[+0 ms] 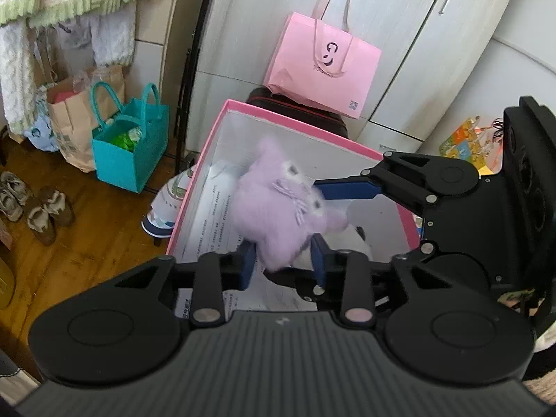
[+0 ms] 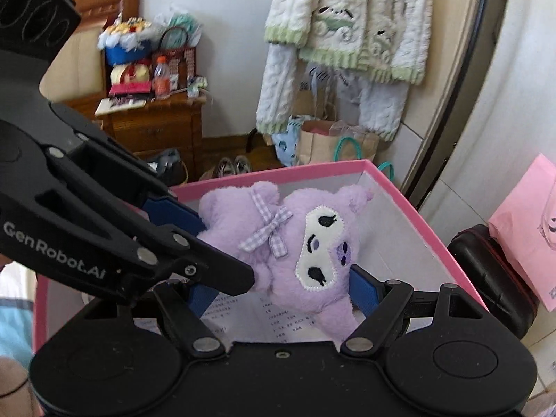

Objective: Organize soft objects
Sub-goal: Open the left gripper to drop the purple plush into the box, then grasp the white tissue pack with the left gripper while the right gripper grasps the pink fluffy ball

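Note:
A purple plush toy (image 1: 278, 208) with a checked bow and a white face patch hangs over an open pink box (image 1: 222, 118). My left gripper (image 1: 283, 260) is shut on the toy's lower part. My right gripper (image 2: 281, 288) is shut on the same plush toy (image 2: 299, 243), its blue fingers (image 2: 363, 286) pressing both sides. In the left wrist view the right gripper's blue finger (image 1: 347, 187) reaches in from the right to the toy's head. The box (image 2: 399, 194) holds printed paper (image 1: 208, 219) and a white soft object (image 1: 351, 239), mostly hidden under the toy.
A pink tote bag (image 1: 323, 62) rests on a black case (image 2: 493, 278) behind the box. A teal bag (image 1: 128, 149), a brown paper bag (image 1: 69, 128) and shoes (image 1: 38, 205) sit on the wood floor at left. Fluffy clothes (image 2: 347, 34) hang on the wall. A cluttered wooden cabinet (image 2: 156, 121) stands beyond.

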`<action>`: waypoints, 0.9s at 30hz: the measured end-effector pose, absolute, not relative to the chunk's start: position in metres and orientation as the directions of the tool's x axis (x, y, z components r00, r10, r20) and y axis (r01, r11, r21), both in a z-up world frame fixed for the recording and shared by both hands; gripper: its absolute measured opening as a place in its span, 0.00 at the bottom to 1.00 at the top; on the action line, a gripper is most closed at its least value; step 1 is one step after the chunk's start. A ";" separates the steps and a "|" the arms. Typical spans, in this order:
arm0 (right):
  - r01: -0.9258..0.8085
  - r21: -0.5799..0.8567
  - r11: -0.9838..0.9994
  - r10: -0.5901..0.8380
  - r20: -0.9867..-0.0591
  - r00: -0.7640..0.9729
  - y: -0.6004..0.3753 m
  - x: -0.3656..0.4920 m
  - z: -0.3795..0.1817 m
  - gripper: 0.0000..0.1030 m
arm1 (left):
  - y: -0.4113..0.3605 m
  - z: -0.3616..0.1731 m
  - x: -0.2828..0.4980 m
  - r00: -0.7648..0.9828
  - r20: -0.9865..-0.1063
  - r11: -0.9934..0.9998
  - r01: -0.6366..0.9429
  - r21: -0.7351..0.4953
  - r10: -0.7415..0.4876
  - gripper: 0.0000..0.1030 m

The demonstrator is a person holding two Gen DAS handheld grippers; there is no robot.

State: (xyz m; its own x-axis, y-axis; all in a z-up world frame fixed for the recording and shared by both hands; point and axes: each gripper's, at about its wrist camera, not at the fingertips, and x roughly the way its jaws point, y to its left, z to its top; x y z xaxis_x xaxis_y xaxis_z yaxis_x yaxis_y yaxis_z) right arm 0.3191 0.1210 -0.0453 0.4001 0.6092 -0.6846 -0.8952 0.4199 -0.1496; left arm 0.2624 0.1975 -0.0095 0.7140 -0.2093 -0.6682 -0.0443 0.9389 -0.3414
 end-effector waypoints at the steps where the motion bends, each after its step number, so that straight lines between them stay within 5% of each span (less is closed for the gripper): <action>1: -0.895 -0.157 0.417 0.611 -0.681 0.404 0.120 0.319 -0.046 0.81 | 0.195 -0.009 0.261 0.721 -0.664 0.941 -0.050 -0.336 -0.198 0.42; 7: -0.870 -0.127 0.477 0.612 -0.662 0.432 0.096 0.310 -0.045 0.84 | 0.180 0.007 0.235 0.777 -0.622 0.978 -0.040 -0.205 -0.098 0.59; 27: -0.729 0.086 0.679 0.646 -0.541 0.538 -0.048 0.179 0.013 0.84 | 0.119 0.080 0.117 0.843 -0.481 0.971 0.200 -0.133 -0.240 0.67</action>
